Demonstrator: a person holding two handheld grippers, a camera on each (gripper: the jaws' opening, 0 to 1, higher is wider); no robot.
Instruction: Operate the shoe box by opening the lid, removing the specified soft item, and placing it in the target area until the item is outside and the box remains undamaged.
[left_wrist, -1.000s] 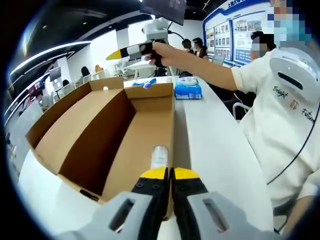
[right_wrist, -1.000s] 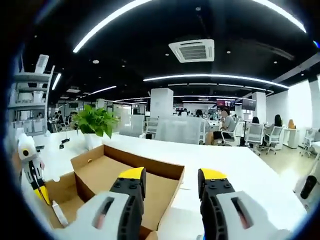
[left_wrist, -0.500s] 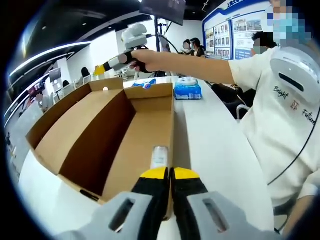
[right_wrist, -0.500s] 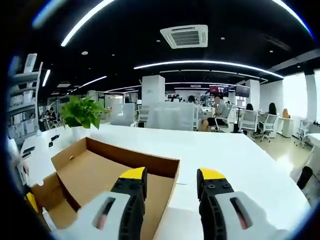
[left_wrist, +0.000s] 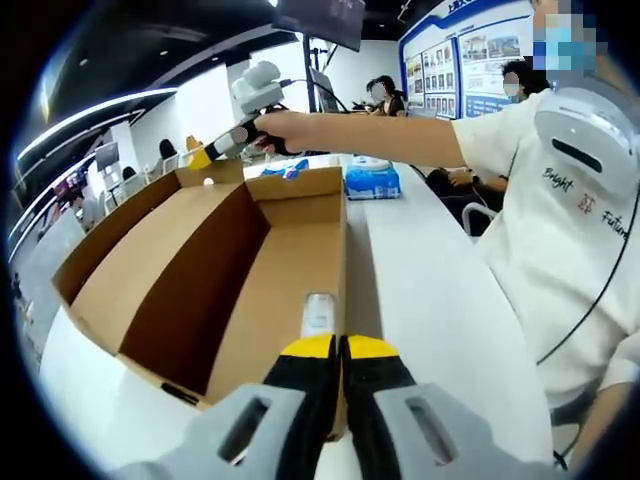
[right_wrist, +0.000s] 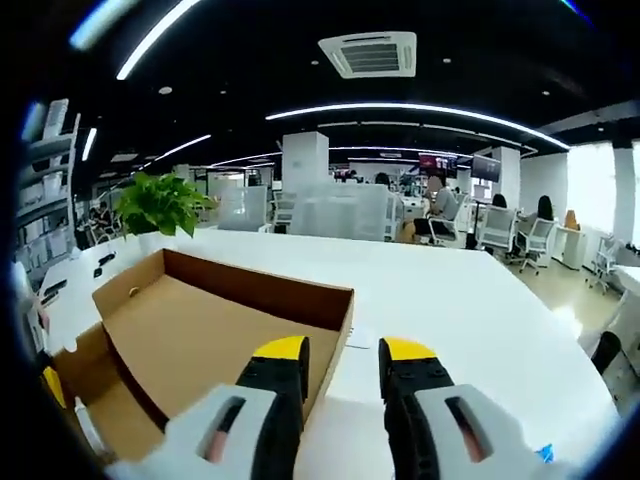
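In the left gripper view, the open shoe box (left_wrist: 240, 270) lies straight ahead at 12 o'clock, its cardboard walls rising on all sides and its near wall pinched between the left hand-held gripper (left_wrist: 340, 350) jaws. Over the far wall at 11 o'clock the right hand-held gripper (left_wrist: 205, 156) and the person's arm (left_wrist: 360, 128) cross the way in from above. A tissue pack (left_wrist: 372, 180) stands on the surface (left_wrist: 430, 300) at 12 to 1 o'clock; between it and the person's body at 3 o'clock runs a bare white lane. In the right gripper view, the surface spreads bare from 12 to 3 o'clock; a potted plant (right_wrist: 160, 205) stands far off at 10 o'clock.
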